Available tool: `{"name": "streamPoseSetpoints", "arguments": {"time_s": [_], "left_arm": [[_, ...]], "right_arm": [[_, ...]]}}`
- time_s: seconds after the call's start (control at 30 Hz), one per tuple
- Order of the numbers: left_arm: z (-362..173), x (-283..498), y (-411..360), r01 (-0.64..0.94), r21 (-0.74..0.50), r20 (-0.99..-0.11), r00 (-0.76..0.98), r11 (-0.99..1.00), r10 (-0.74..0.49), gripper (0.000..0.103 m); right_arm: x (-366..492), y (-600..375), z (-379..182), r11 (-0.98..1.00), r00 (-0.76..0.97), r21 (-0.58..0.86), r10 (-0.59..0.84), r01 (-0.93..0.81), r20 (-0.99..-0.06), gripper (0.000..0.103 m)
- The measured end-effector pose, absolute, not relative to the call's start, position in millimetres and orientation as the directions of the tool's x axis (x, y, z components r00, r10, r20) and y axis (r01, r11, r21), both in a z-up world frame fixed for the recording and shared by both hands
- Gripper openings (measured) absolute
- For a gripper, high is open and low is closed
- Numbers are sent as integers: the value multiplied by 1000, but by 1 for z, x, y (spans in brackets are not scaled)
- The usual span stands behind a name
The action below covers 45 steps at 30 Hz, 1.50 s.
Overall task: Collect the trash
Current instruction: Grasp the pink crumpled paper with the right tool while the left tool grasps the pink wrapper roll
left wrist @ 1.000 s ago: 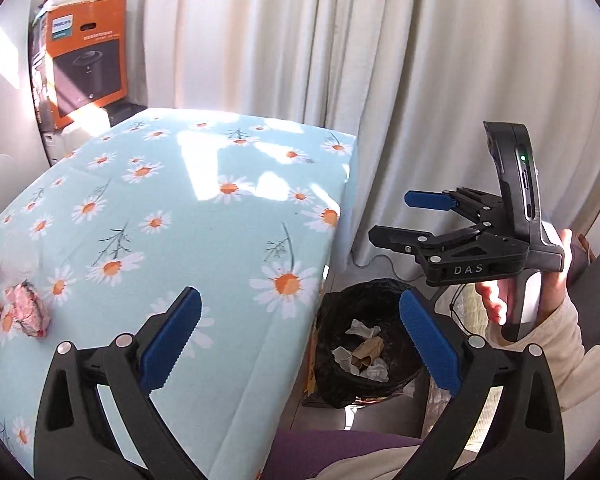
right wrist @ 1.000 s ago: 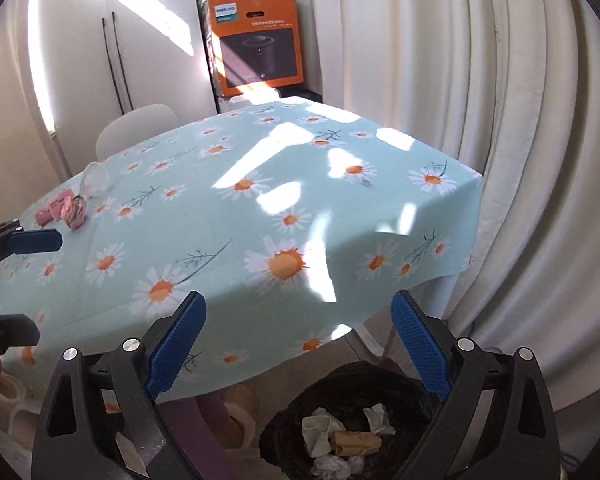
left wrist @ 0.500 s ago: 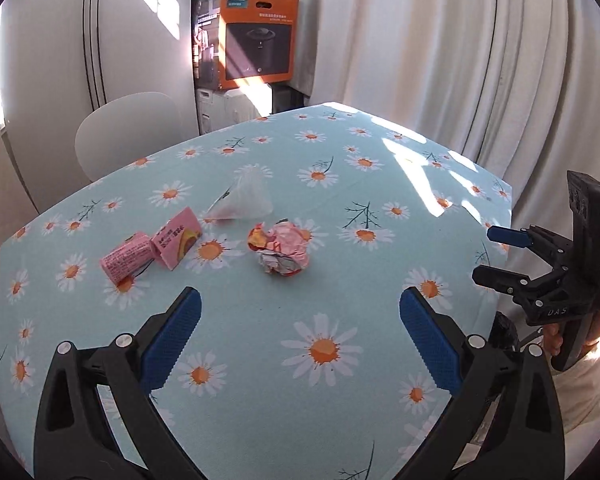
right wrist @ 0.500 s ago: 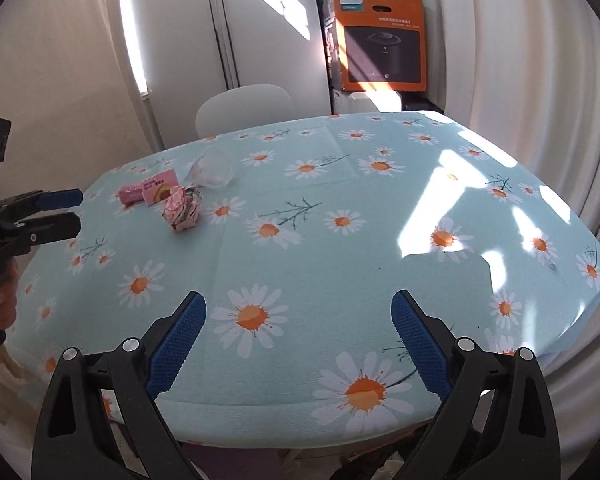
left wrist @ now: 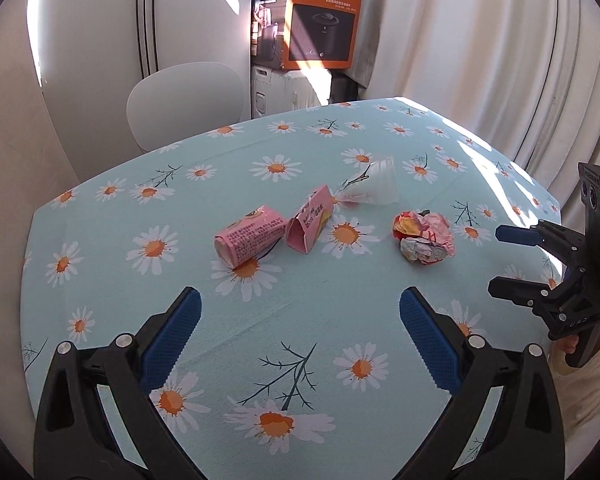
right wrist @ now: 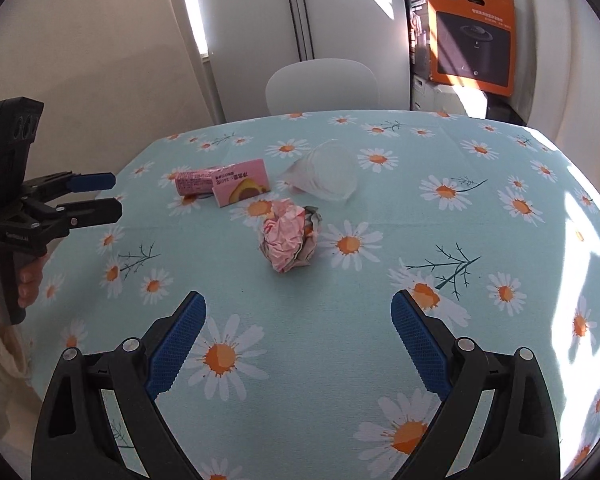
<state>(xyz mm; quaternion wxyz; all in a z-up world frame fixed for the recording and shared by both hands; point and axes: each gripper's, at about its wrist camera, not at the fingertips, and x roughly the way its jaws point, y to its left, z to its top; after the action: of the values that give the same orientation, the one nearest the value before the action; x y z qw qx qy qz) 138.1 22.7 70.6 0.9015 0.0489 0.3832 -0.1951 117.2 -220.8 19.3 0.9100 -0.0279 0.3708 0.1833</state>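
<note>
On the daisy-print table [left wrist: 340, 320] lie a crumpled pink wrapper ball [left wrist: 423, 237] [right wrist: 288, 240], a pink carton [left wrist: 310, 224] [right wrist: 241, 188], a pink roll-shaped packet [left wrist: 250, 236] [right wrist: 192, 180] and a clear plastic cup on its side [left wrist: 374, 184] [right wrist: 328, 174]. My left gripper [left wrist: 300, 336] [right wrist: 100, 196] hovers open over the near table, short of the trash, empty. My right gripper [right wrist: 298, 336] [left wrist: 508, 262] is open too, empty, with the crumpled ball ahead of it.
A white chair [left wrist: 186, 100] [right wrist: 322, 84] stands behind the table. An orange appliance box [left wrist: 324, 20] [right wrist: 474, 28] sits on a stack in the corner. Curtains [left wrist: 480, 60] hang along the right side. The person's hand [right wrist: 28, 280] holds the left gripper's handle.
Both grippers swung away from the black bin beside the table and now face the tabletop trash. The trash items have come nearer in both views. Both stayed open.
</note>
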Motion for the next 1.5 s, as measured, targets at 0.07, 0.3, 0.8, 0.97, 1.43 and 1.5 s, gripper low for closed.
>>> {"name": "streamPoseSetpoints", "arguments": {"time_s": [0.07, 0.3, 0.8, 0.97, 1.43, 1.5], "left_arm": [[68, 144, 32, 375, -53, -711, 637, 926, -298, 97], [60, 160, 50, 360, -49, -724, 630, 932, -281, 97], [39, 204, 42, 382, -4, -760, 600, 924, -251, 97], [31, 223, 37, 403, -9, -768, 584, 915, -264, 97], [21, 233, 23, 463, 16, -766, 575, 886, -286, 43], [22, 231, 23, 447, 40, -775, 578, 894, -255, 43]], "right_arm": [[128, -212, 18, 929, 645, 98, 321, -357, -693, 90], [162, -184, 11, 930, 601, 83, 297, -357, -742, 71], [161, -191, 12, 927, 680, 51, 310, -373, -665, 32], [152, -185, 15, 914, 675, 39, 327, -405, -661, 33], [146, -188, 14, 916, 674, 42, 324, -400, -664, 35], [145, -188, 14, 916, 673, 43, 324, -398, -665, 35]]}}
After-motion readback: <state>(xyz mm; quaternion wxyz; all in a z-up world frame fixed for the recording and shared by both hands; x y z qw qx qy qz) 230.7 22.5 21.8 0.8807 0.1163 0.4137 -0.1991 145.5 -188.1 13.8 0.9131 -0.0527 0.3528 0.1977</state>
